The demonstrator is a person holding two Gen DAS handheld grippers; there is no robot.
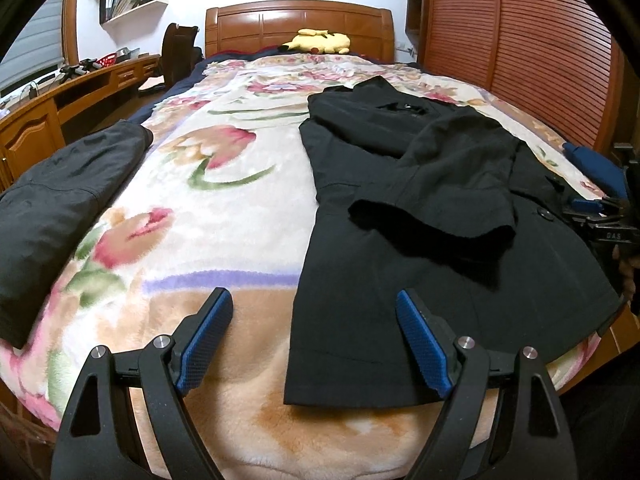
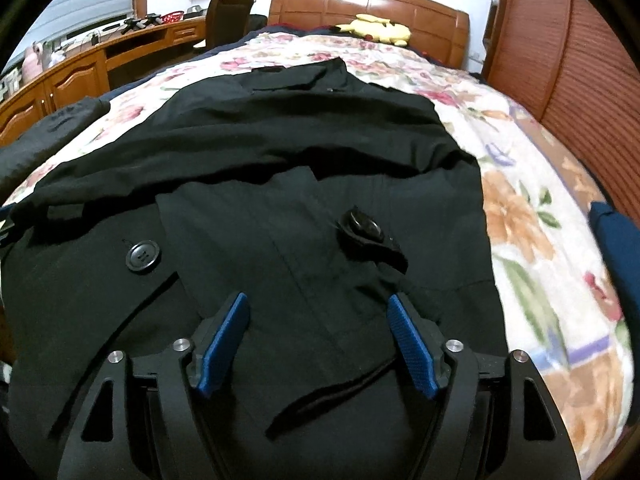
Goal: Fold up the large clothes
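A black coat (image 1: 432, 208) lies spread on the floral blanket (image 1: 224, 184), collar toward the headboard, with one sleeve (image 1: 452, 184) folded across its front. My left gripper (image 1: 314, 300) is open and empty, hovering over the coat's near left hem corner. My right gripper (image 2: 318, 304) is open and empty, low over the coat's front (image 2: 280, 240), between a large button (image 2: 143, 258) and a button tab (image 2: 366, 230). The right gripper also shows at the right edge of the left wrist view (image 1: 600, 216).
A second dark garment (image 1: 60, 200) lies on the bed's left side. A blue cloth (image 1: 596, 164) sits at the right edge. A yellow plush (image 1: 318, 42) rests by the wooden headboard (image 1: 298, 26). A wooden desk (image 1: 80, 88) runs along the left; a slatted wardrobe (image 1: 516, 44) stands on the right.
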